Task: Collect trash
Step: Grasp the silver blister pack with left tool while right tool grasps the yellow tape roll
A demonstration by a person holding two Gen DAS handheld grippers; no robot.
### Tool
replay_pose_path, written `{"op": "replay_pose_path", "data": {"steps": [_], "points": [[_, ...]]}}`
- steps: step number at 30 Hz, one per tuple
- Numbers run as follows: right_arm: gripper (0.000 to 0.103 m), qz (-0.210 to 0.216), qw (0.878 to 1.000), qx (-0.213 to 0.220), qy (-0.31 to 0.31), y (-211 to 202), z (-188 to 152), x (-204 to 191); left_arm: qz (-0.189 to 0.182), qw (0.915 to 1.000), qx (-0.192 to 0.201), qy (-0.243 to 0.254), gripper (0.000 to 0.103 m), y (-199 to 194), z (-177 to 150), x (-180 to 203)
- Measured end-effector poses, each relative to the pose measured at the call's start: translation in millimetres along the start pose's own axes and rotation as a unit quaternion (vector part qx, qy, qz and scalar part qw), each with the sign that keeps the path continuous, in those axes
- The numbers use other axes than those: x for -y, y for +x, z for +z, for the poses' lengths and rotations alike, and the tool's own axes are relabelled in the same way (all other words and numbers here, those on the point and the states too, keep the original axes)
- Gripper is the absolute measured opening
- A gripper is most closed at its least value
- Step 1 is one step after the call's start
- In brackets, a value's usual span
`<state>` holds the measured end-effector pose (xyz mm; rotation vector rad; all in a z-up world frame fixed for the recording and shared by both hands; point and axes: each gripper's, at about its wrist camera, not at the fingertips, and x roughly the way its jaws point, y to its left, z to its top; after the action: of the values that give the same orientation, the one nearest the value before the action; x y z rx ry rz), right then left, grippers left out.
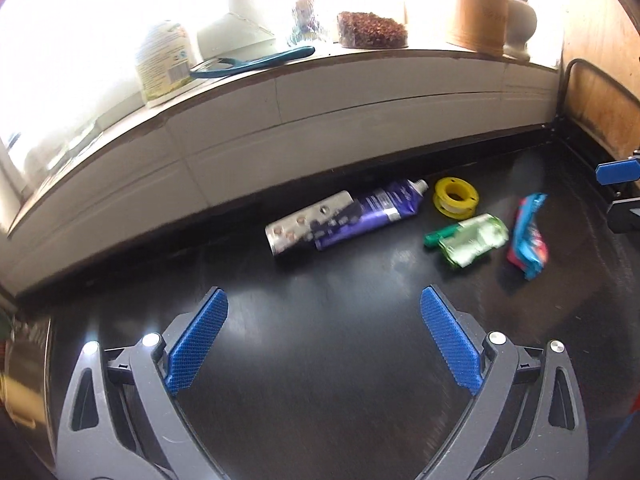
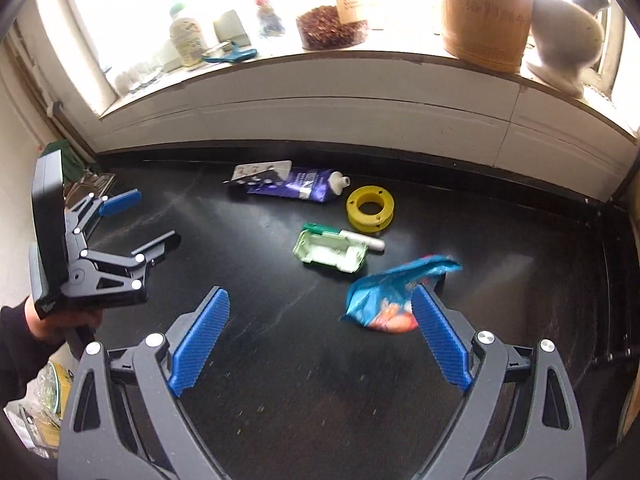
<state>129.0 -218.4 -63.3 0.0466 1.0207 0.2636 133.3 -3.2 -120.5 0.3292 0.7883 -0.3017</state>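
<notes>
tongs (image 1: 324, 300): grey frames | blue ribbed pads (image 1: 199, 342) | silver rivets | black sleeve (image 2: 20, 344)

Trash (image 2: 330, 254) on black countertop (image 2: 280, 360)

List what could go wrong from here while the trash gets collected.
1. The right gripper is open, with one finger right at the crumpled blue wrapper; closing off-centre may push it away instead of pinching it.
2. The blister pack lies partly on the purple tube, so grabbing one could drag the other.
3. The yellow spool could roll if nudged.
</notes>
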Motion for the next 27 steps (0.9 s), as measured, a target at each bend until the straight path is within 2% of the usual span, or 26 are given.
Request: {"op": "replay_pose_path", "data": {"steps": [4, 8, 12, 16, 19, 21, 22, 23, 27], "points": [[0.086, -0.006, 1.0, -0.02, 0.019, 42, 28, 15, 0.002, 0.9996, -0.01, 0.028, 0.092, 52, 24, -14], [0.077, -0.027, 0.998, -0.055, 0.02, 95, 54, 28, -0.007, 0.9976, -0.029, 0.063, 0.078, 100, 37, -24], [0.075, -0.042, 0.995, -0.088, 0.023, 137, 70, 39, -0.033, 0.994, -0.046, 0.094, 0.064, 128, 38, -32], [0.074, -0.058, 0.991, -0.117, 0.021, 167, 77, 43, -0.062, 0.9893, -0.061, 0.117, 0.05, 143, 34, -34], [0.068, -0.062, 0.989, -0.129, 0.021, 180, 76, 45, -0.074, 0.9874, -0.058, 0.127, 0.035, 145, 34, -33], [0.066, -0.074, 0.989, -0.124, 0.012, 183, 76, 42, -0.079, 0.9876, -0.06, 0.122, 0.029, 147, 37, -33], [0.062, -0.078, 0.989, -0.123, 0.008, 184, 77, 41, -0.083, 0.9874, -0.063, 0.119, 0.023, 147, 39, -33], [0.055, -0.084, 0.989, -0.121, 0.001, 184, 77, 39, -0.081, 0.9872, -0.067, 0.119, 0.022, 146, 38, -31], [0.055, -0.085, 0.991, -0.108, -0.005, 179, 76, 32, -0.078, 0.9882, -0.07, 0.112, 0.015, 134, 39, -24]]}}
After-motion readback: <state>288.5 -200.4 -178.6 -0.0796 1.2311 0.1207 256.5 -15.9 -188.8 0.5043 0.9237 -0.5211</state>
